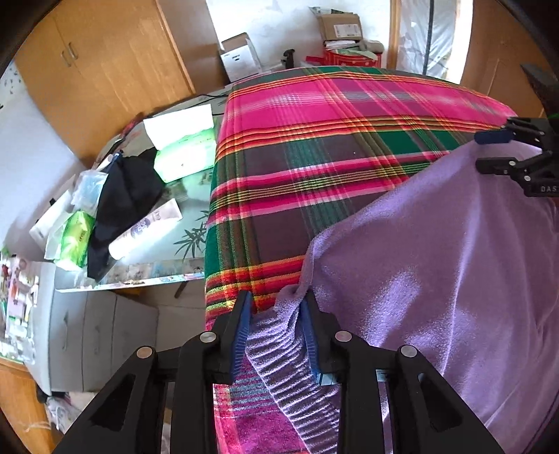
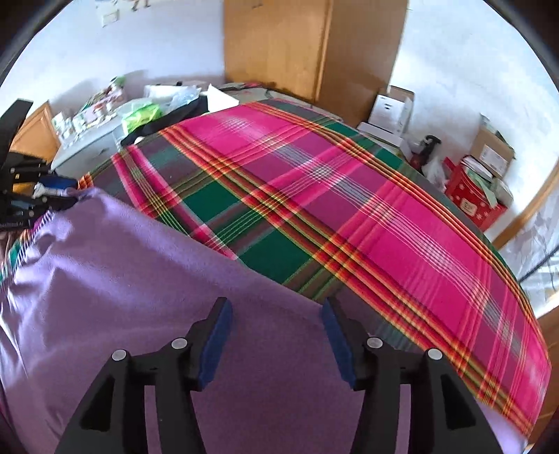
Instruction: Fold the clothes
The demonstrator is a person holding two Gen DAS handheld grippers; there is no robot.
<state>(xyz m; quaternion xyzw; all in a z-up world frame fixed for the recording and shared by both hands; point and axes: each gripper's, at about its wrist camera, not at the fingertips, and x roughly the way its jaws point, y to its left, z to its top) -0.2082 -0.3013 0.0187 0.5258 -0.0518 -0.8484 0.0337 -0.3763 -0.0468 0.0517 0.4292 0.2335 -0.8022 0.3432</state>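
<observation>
Cardboard box [image 1: 340,26] holds papers (red box [image 1: 351,59] beneath).

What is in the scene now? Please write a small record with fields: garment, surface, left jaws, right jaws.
garment: purple garment, spread on the surface
surface: plaid blanket, pink, green and red
left jaws: left gripper has the garment's ribbed hem between its pads; firm pinch not certain
right jaws: right gripper open above the purple cloth, nothing held
</observation>
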